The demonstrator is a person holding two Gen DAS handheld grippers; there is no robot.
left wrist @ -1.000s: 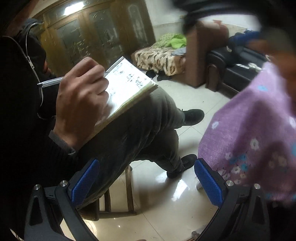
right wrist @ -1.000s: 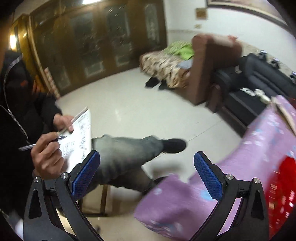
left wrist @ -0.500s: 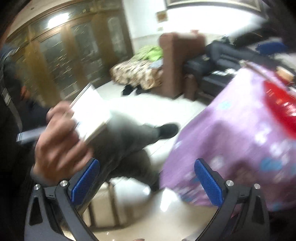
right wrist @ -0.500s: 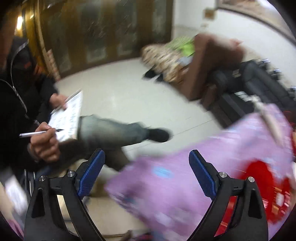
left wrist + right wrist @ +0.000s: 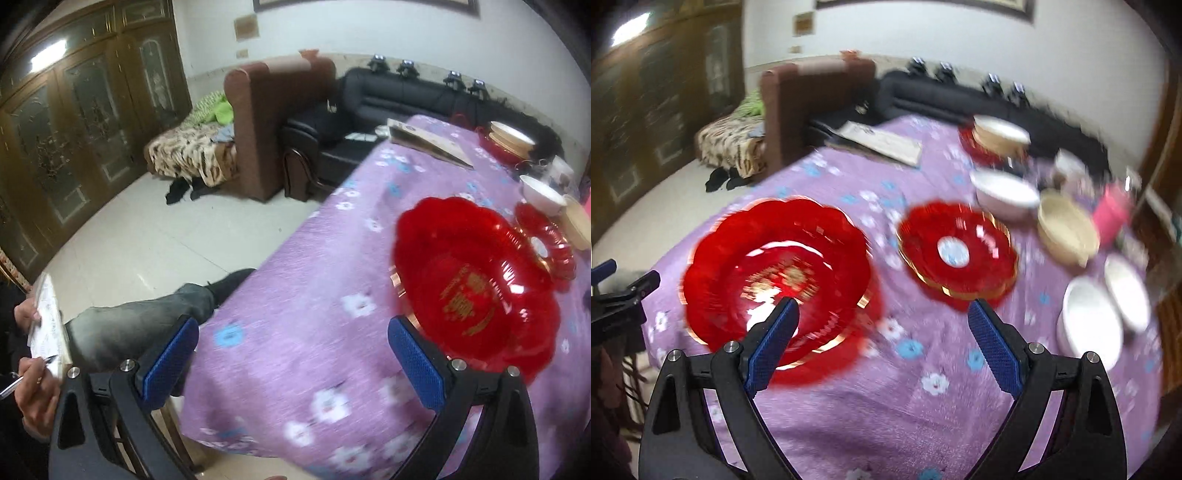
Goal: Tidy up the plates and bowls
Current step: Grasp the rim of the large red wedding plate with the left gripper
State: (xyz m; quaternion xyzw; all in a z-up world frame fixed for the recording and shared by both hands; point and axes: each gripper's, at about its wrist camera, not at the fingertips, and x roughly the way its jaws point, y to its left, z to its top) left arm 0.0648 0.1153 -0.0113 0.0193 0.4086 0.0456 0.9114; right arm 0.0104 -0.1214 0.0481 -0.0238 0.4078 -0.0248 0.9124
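A large red flower-shaped plate (image 5: 476,284) (image 5: 775,269) lies on the purple flowered tablecloth (image 5: 306,314) (image 5: 886,387). A smaller red plate (image 5: 956,254) (image 5: 545,240) lies to its right. Behind are a white bowl (image 5: 1004,194) (image 5: 543,194), a beige bowl (image 5: 1067,225) and a red plate with a beige bowl on it (image 5: 997,138) (image 5: 508,140). Two white bowls (image 5: 1089,321) sit at the right. My left gripper (image 5: 291,358) is open and empty over the table's left edge. My right gripper (image 5: 882,339) is open and empty above the cloth between the red plates.
A seated person (image 5: 129,332) writes in a notebook (image 5: 48,328) left of the table. A flat paper packet (image 5: 428,142) (image 5: 882,142) lies at the table's far side. A pink cup (image 5: 1112,212) stands at the right. A brown sofa (image 5: 277,122) and black sofa (image 5: 399,99) stand behind.
Both grippers have swung right, from the seated person and floor to the table. The plates and bowls have come into view. Both stay open.
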